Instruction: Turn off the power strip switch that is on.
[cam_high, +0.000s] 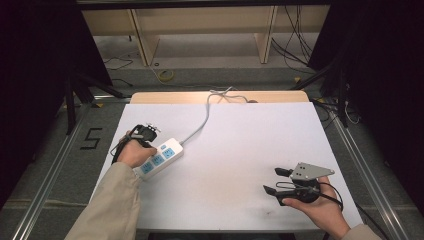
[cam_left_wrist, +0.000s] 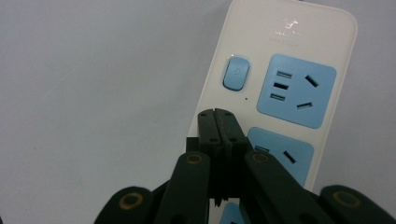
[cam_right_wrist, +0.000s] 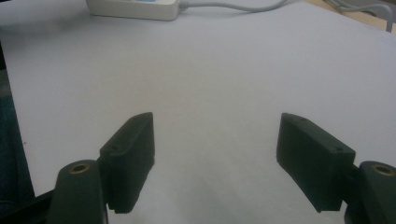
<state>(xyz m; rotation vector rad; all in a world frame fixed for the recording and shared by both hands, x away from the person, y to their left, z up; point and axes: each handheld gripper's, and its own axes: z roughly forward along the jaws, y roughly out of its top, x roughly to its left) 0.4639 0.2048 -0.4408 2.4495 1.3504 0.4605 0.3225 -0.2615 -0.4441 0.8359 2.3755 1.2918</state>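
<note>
Your left gripper (cam_left_wrist: 215, 114) is clenched tight with nothing between the jaws, tips together just below the blue switch (cam_left_wrist: 236, 73) on the white power strip (cam_left_wrist: 280, 35); shut tips make a good poker, so this looks like a button press. The strip lies at the left of the white table (cam_high: 240, 150), its cord (cam_high: 202, 120) running to the far edge. Left hand (cam_high: 134, 152) angles down over it. Your right gripper (cam_right_wrist: 217, 140) sits released, jaws wide, empty, low at the near right, well apart.
</note>
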